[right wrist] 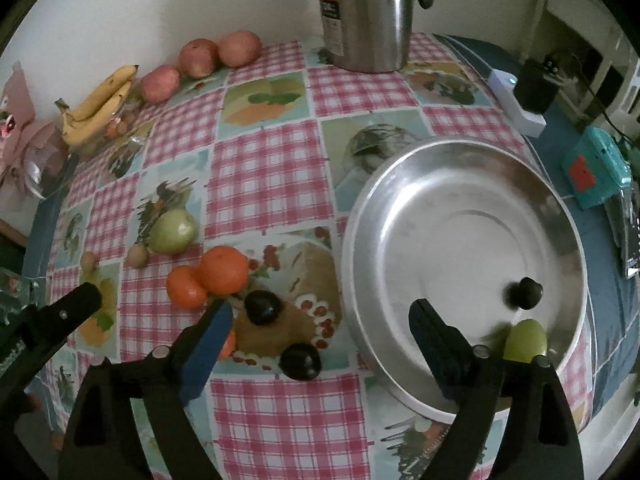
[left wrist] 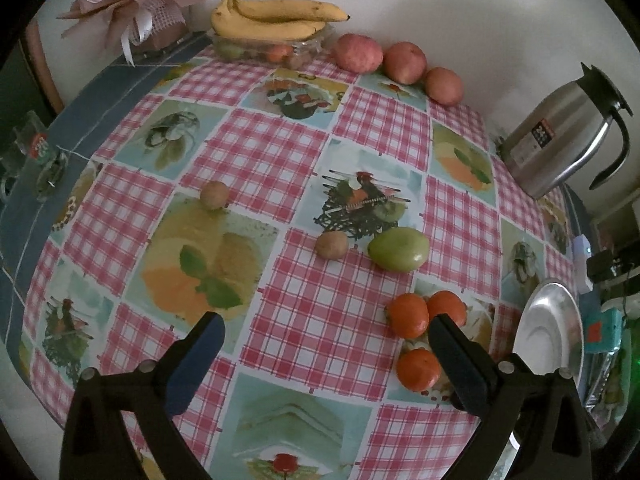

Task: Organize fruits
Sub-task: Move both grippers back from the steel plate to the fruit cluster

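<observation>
My right gripper [right wrist: 322,312] is open and empty, above the near edge of a steel plate [right wrist: 460,240]. A dark plum [right wrist: 526,293] and a small green fruit [right wrist: 524,340] lie in the plate. Two more dark plums [right wrist: 262,307] [right wrist: 301,361] rest on the cloth left of it, beside three oranges [right wrist: 224,270]. My left gripper [left wrist: 326,324] is also open with nothing between its fingers, and its right finger [left wrist: 460,356] is close to the oranges [left wrist: 408,316]. Farther off lie a green mango-like fruit [left wrist: 398,249] and two small brown fruits [left wrist: 331,245] [left wrist: 215,195].
Three red apples [left wrist: 405,62] line the back wall next to bananas [left wrist: 272,16] on a glass bowl. A steel kettle [left wrist: 560,136] stands at the back right. A pink bouquet [left wrist: 132,4] sits in the far left corner. A charger and a teal box [right wrist: 596,172] lie past the plate.
</observation>
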`<state>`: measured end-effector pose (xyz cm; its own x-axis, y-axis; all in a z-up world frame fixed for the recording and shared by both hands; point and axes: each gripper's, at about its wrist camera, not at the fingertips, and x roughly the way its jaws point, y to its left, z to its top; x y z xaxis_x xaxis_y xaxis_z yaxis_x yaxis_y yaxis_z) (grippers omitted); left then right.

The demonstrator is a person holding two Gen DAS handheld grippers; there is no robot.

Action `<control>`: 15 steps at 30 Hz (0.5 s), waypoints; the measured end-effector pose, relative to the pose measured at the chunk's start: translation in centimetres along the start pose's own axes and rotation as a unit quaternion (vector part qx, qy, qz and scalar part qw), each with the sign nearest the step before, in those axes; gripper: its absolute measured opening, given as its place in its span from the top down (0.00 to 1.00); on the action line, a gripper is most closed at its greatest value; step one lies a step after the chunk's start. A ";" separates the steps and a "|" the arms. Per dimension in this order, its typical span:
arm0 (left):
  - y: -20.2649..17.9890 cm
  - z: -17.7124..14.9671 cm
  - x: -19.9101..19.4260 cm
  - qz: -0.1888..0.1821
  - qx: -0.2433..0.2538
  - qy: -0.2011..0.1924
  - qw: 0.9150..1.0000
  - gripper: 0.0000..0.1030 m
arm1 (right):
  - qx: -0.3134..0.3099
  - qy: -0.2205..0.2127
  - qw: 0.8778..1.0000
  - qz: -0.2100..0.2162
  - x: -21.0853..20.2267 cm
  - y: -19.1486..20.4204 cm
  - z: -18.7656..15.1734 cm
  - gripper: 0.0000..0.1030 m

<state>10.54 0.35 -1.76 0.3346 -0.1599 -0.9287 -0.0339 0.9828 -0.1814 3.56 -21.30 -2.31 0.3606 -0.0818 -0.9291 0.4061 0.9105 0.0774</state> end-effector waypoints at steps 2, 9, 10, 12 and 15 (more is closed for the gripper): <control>0.0 0.1 0.0 -0.003 0.000 0.000 1.000 0.00 | 0.002 -0.002 1.000 0.006 0.0 0.1 0.0 0.12; -0.1 0.2 0.4 -0.012 -0.004 0.010 1.000 0.00 | 0.005 0.016 1.000 0.013 0.6 0.1 0.1 0.12; -0.2 0.2 0.5 -0.011 -0.003 0.012 1.000 0.00 | 0.004 0.020 1.000 0.016 0.7 0.2 0.1 0.12; -0.3 0.2 0.7 -0.008 -0.003 0.015 1.000 0.00 | 0.000 0.020 1.000 0.015 0.6 0.4 0.0 0.12; -0.3 0.2 0.7 -0.012 -0.004 0.014 1.000 0.00 | -0.005 0.015 1.000 0.027 0.4 0.7 0.0 0.12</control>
<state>10.99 -0.07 -2.33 0.3095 -0.1866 -0.9324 -0.0341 0.9777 -0.2070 3.93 -20.71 -2.61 0.3572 -0.0206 -0.9338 0.3783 0.9173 0.1245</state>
